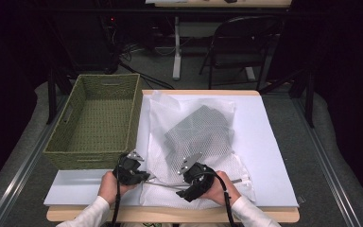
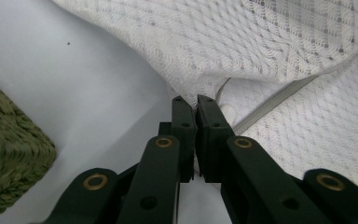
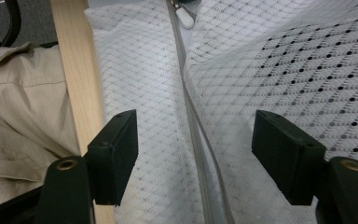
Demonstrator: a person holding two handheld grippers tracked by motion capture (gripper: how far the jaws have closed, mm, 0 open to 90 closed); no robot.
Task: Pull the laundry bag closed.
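My left tongs (image 2: 196, 100) are pinching the mesh bag (image 1: 203, 156) holding grey cloth (image 1: 199, 130); my right tongs (image 3: 196, 140) are gaping over its zipper (image 3: 193, 116). A basket (image 1: 61, 142) is sitting left of them.

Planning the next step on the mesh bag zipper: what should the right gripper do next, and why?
Probably close the right gripper on the zipper. Its jaws stand open astride the zipper line, pads off the mesh bag, while the left gripper looks pinched shut on the bag's edge, anchoring it.
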